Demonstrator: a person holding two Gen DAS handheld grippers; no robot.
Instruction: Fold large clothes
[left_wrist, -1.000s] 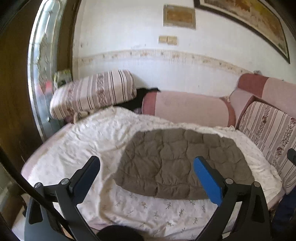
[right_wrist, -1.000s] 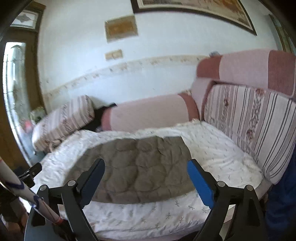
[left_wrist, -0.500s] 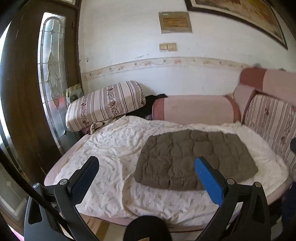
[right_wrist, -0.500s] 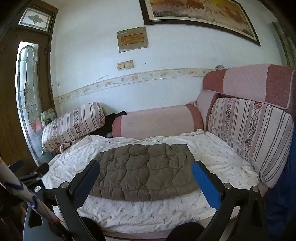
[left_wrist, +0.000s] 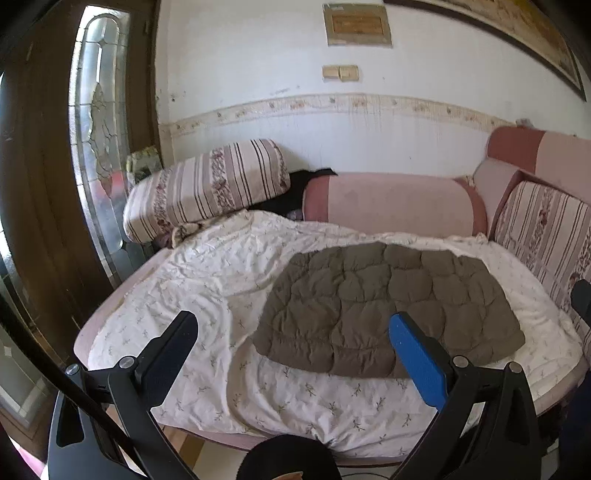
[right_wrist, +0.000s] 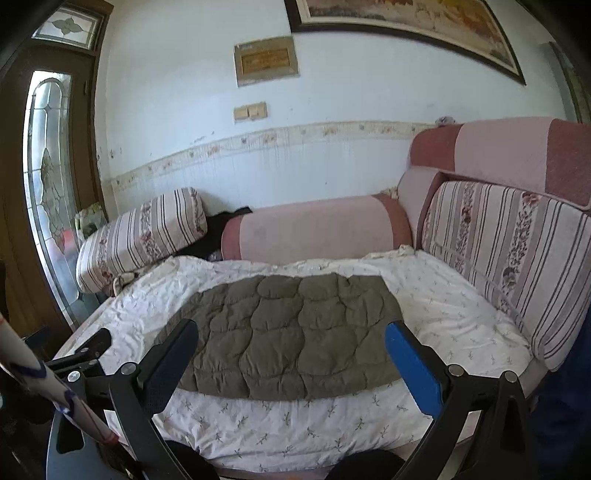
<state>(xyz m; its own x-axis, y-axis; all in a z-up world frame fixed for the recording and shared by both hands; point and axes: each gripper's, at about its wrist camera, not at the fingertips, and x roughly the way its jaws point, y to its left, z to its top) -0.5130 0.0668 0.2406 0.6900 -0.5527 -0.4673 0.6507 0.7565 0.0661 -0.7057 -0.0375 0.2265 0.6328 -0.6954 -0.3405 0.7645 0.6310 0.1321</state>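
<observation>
An olive-brown quilted garment (left_wrist: 388, 310) lies folded flat in a rough rectangle on the sofa's white flowered sheet (left_wrist: 207, 280). My left gripper (left_wrist: 291, 318) hangs open in front of the sofa's near edge, off the cloth, with nothing between its fingers. In the right wrist view the same garment (right_wrist: 291, 332) fills the middle. My right gripper (right_wrist: 291, 328) also stands wide open and empty, short of the garment's near edge. One black finger of the left gripper (right_wrist: 90, 345) shows at the left of that view.
A striped bolster (left_wrist: 207, 188) and a pink bolster (left_wrist: 391, 203) lie along the wall. A striped back cushion (right_wrist: 517, 266) bounds the right side. A wooden door with a glass panel (left_wrist: 99, 147) stands at left. A white pole (right_wrist: 37, 380) crosses the lower left.
Both grippers drew back from the sofa, then came a little closer again. The garment has not moved. Both grippers stay open and empty.
</observation>
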